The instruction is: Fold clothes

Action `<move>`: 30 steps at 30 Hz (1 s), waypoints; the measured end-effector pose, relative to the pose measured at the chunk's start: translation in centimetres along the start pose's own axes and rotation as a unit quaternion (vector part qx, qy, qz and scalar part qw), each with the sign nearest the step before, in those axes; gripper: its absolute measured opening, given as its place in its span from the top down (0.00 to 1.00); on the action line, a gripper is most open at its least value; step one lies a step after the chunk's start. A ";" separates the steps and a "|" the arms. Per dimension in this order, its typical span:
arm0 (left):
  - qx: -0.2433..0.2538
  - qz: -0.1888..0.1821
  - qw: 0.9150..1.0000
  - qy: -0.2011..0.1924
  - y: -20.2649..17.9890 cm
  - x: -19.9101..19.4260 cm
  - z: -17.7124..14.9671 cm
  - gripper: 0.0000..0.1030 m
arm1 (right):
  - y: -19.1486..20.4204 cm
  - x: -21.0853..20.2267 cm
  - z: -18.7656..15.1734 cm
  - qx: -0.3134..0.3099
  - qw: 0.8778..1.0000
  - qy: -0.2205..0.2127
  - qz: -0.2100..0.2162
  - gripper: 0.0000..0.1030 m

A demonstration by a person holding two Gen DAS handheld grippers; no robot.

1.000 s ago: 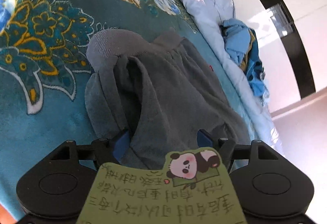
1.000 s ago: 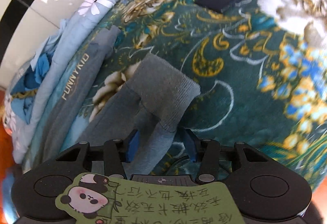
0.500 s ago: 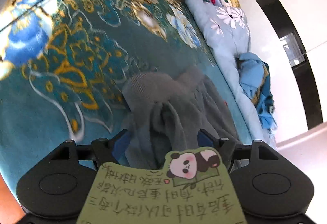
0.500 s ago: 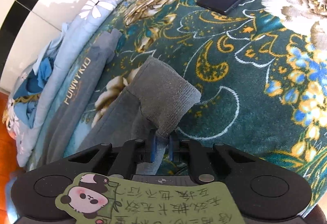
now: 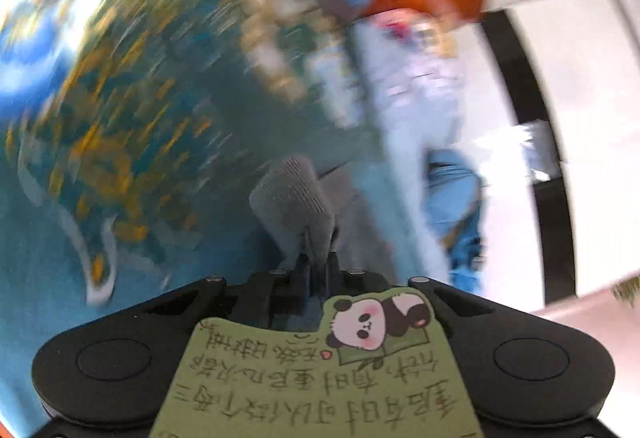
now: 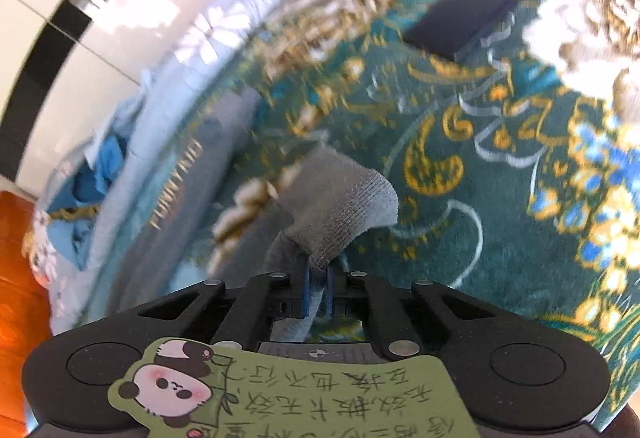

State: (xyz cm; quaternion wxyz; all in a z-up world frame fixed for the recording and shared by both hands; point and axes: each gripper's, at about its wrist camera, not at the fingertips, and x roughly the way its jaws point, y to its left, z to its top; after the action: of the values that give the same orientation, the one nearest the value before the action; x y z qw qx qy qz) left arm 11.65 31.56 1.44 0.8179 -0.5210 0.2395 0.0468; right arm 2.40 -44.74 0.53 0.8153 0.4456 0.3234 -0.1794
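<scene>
We've got both grippers pinched tight on the grey pants: left gripper on one ribbed cuff, right gripper on the other, above the bedspread. Only right cam shows phone + leg lettering.

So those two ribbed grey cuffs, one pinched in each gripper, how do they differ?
The cuff in the left gripper stands up narrow, bunched into a rounded hump, while the cuff in the right gripper fans out wide and flat, its raw edge facing the camera. The left cuff's background is blurred; the right one's shows a dark phone on the blanket. Both are grey ribbed knit, clamped at one edge.
</scene>
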 end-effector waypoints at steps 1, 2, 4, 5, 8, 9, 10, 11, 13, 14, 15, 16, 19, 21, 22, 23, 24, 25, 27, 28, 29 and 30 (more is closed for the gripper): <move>0.014 0.001 1.000 -0.001 -0.2 -0.4 0.3 0.99 | 0.1 -0.5 0.2 -0.002 1.000 -0.007 0.005 0.94; 0.021 0.008 1.000 0.002 0.0 -0.4 0.4 0.99 | 0.2 -0.8 0.2 -0.010 1.000 -0.010 0.005 0.94; 0.012 0.036 0.999 0.017 1.4 0.2 0.2 0.99 | -0.1 -0.2 0.0 -0.017 1.000 0.004 -0.009 0.94; -0.003 0.039 0.999 0.022 2.0 0.4 -0.1 1.00 | -0.5 0.1 0.0 -0.011 1.000 0.013 -0.014 0.94; -0.042 0.031 0.998 0.029 3.0 0.5 -0.5 1.00 | -0.9 0.2 0.0 0.010 1.000 0.015 -0.002 0.94; -0.038 0.025 0.999 0.026 2.7 0.3 -0.3 1.00 | -0.7 0.0 0.2 0.011 1.000 0.012 0.005 0.94; -0.034 0.015 0.999 0.025 2.1 0.2 0.0 1.00 | -0.5 -0.2 0.4 0.012 1.000 0.009 0.012 0.94; -0.034 0.001 0.999 0.026 1.5 0.2 0.4 1.00 | -0.3 -0.4 0.7 0.012 1.000 0.005 0.020 0.94; -0.042 -0.030 0.998 0.026 -0.1 0.9 1.5 1.00 | 0.9 -0.6 2.1 0.005 0.999 -0.002 0.041 0.94; -0.045 -0.045 0.998 0.027 -0.8 1.2 2.0 1.00 | 1.6 -0.5 2.8 0.000 0.999 -0.005 0.047 0.94; -0.046 -0.054 0.997 0.027 -1.8 2.1 2.6 1.00 | 2.5 0.0 3.7 -0.007 0.999 -0.007 0.049 0.94; -0.046 -0.058 0.997 0.028 -2.9 3.2 3.1 1.00 | 3.3 0.6 4.6 -0.014 0.999 -0.008 0.051 0.94; -0.040 -0.065 0.997 0.027 -6.0 6.4 3.9 0.99 | 5.7 3.2 7.4 -0.025 0.998 -0.011 0.049 0.94; -0.042 -0.065 0.997 0.024 -7.8 8.7 4.3 0.99 | 7.6 5.2 9.2 -0.024 0.998 -0.012 0.051 0.94; -0.044 -0.062 0.997 0.023 -8.5 9.7 4.5 0.99 | 8.5 6.1 9.9 -0.026 0.998 -0.014 0.050 0.94; -0.046 -0.059 0.997 0.023 -9.2 10.8 4.7 0.99 | 9.5 7.2 10.7 -0.029 0.998 -0.014 0.047 0.94; -0.046 -0.056 0.997 0.023 -9.7 11.7 4.9 0.99 | 10.3 8.2 11.5 -0.030 0.999 -0.012 0.043 0.94; -0.044 -0.050 0.998 0.021 -10.2 12.8 5.2 0.99 | 11.0 9.3 12.2 -0.031 0.999 -0.010 0.040 0.94; -0.040 -0.035 0.998 0.017 -10.9 15.0 5.6 0.99 | 12.4 11.8 13.5 -0.034 0.999 -0.006 0.033 0.94; -0.041 -0.028 0.999 0.016 -11.0 15.9 5.8 0.99 | 13.0 13.0 14.1 -0.036 0.999 -0.003 0.028 0.94; -0.042 -0.022 0.999 0.014 -11.1 16.8 6.0 0.99 | 13.6 14.3 14.6 -0.036 0.999 0.002 0.022 0.94; -0.043 -0.017 0.999 0.012 -11.2 17.8 6.3 0.99 | 14.1 15.6 15.1 -0.037 0.999 0.006 0.018 0.94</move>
State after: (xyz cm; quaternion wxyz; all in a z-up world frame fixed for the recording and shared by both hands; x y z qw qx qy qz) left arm 33.17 28.90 5.03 0.7923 -0.5605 0.2384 0.0367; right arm 27.42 -49.94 4.34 0.8324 0.4217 0.3269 -0.1496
